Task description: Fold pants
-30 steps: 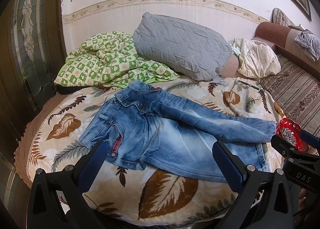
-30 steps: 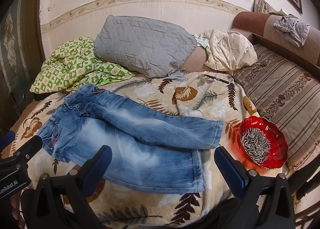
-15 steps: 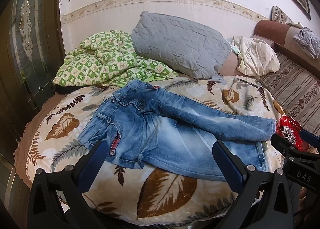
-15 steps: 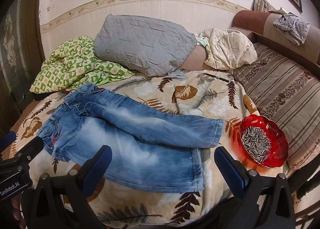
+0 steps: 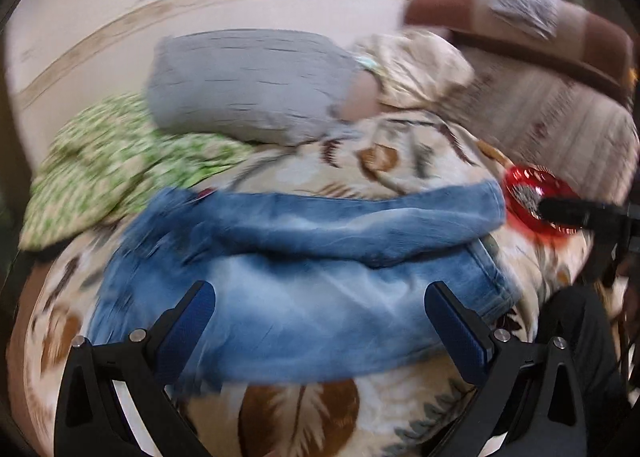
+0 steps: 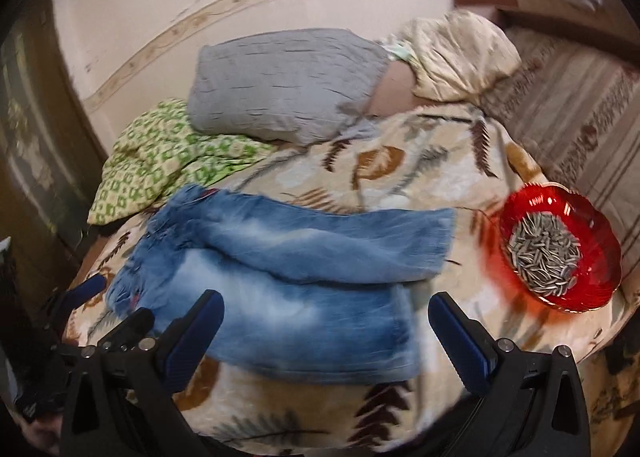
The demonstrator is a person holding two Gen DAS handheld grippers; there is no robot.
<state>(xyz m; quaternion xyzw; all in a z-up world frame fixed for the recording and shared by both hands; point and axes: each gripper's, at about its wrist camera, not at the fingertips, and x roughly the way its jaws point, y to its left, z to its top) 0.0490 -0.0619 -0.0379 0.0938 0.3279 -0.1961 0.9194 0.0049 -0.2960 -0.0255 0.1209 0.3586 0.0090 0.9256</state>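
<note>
Faded blue jeans (image 5: 304, 277) (image 6: 288, 277) lie flat on the leaf-print bed cover (image 5: 300, 413) (image 6: 400, 161), waist at the left and leg hems at the right, the far leg lapped over the near one. My left gripper (image 5: 320, 321) hangs open over the near leg, with nothing between its blue pads. My right gripper (image 6: 326, 331) is open as well, above the near leg close to its hem. Both views are blurred by motion. The left gripper also shows at the left edge of the right wrist view.
A red glass bowl (image 6: 560, 245) (image 5: 536, 205) of sunflower seeds sits on the bed just right of the hems. A grey pillow (image 6: 288, 89), a green checked blanket (image 6: 168, 161) and a cream bundle (image 6: 460, 57) lie behind the jeans. A striped headboard cushion (image 6: 580, 105) borders the right.
Both grippers have swung right and come lower and nearer to the jeans, which now fill more of each view. The jeans and the bowl have not shifted.
</note>
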